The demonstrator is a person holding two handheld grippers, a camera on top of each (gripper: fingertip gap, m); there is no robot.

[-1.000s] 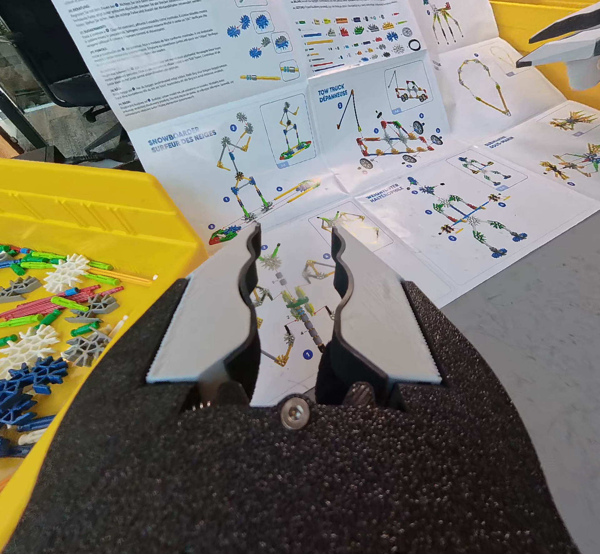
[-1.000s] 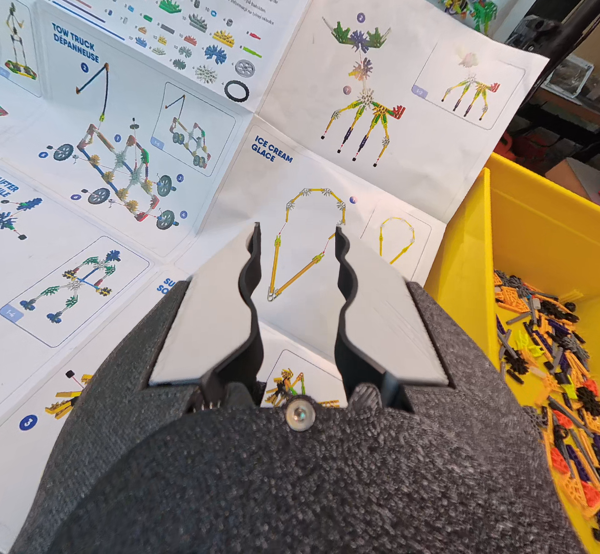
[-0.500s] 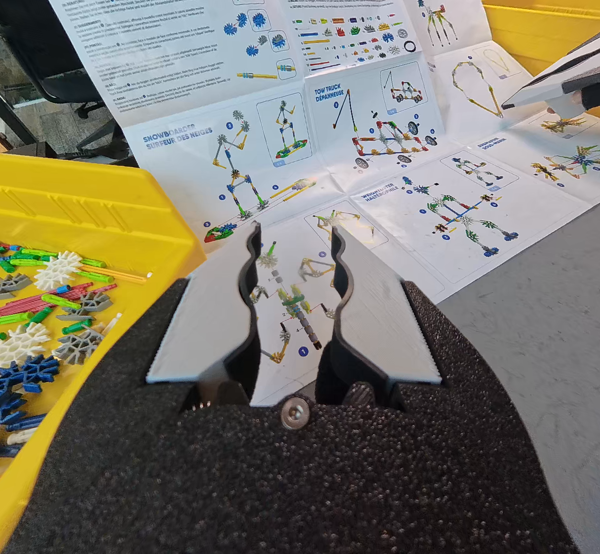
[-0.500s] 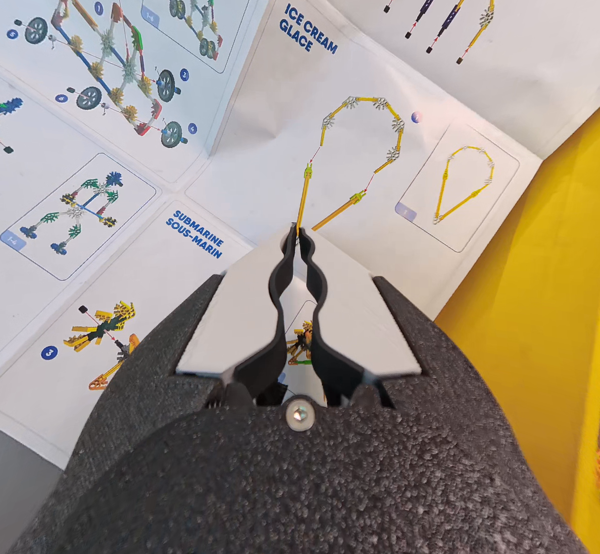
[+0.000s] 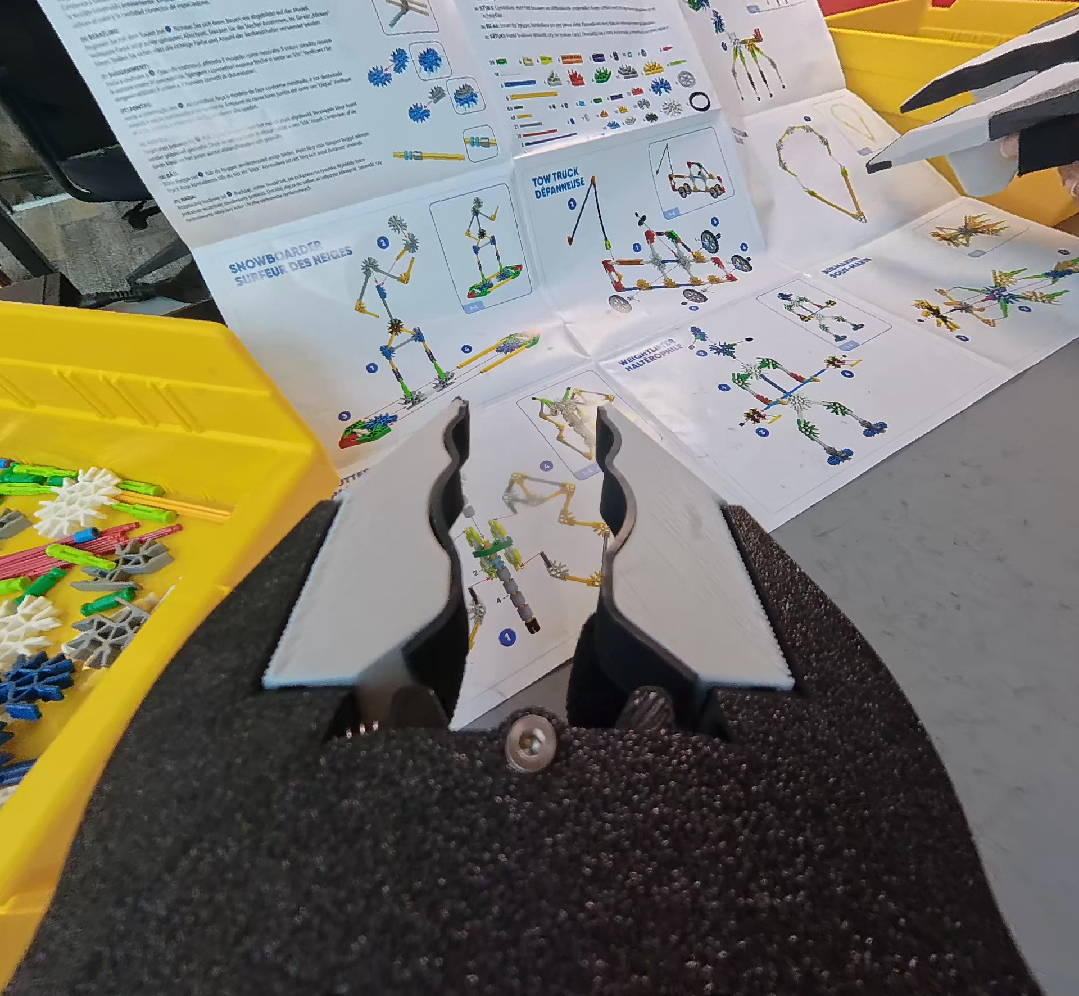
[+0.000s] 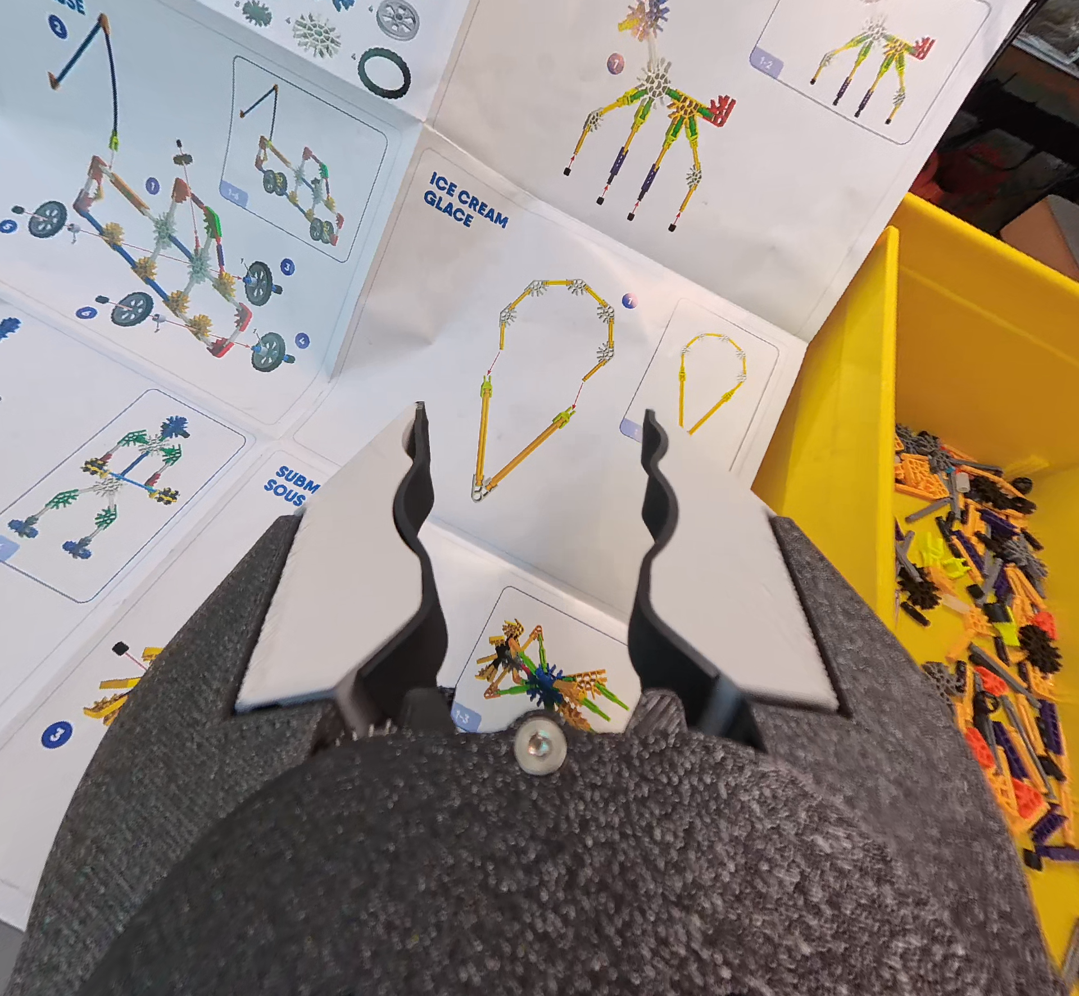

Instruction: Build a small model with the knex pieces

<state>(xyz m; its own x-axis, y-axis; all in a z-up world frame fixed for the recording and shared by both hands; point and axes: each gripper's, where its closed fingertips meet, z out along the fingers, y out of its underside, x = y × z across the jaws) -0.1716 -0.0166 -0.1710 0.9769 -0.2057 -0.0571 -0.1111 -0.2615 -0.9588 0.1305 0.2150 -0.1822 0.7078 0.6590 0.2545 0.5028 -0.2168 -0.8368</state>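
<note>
Bright, even light in both views, soft shadows only. Mild glare on the glossy instruction sheet (image 5: 584, 296) near its centre fold. Wide-angle bending at the edges; the sheet's top text curves. Slight motion blur on the right gripper (image 6: 532, 413) fingers and at the top right of its view. Foam in the foreground sharp.

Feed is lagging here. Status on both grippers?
Left gripper open, empty, over instruction sheet, yellow bin of parts beside. Right gripper open, empty, over sheet's teardrop diagram.
</note>
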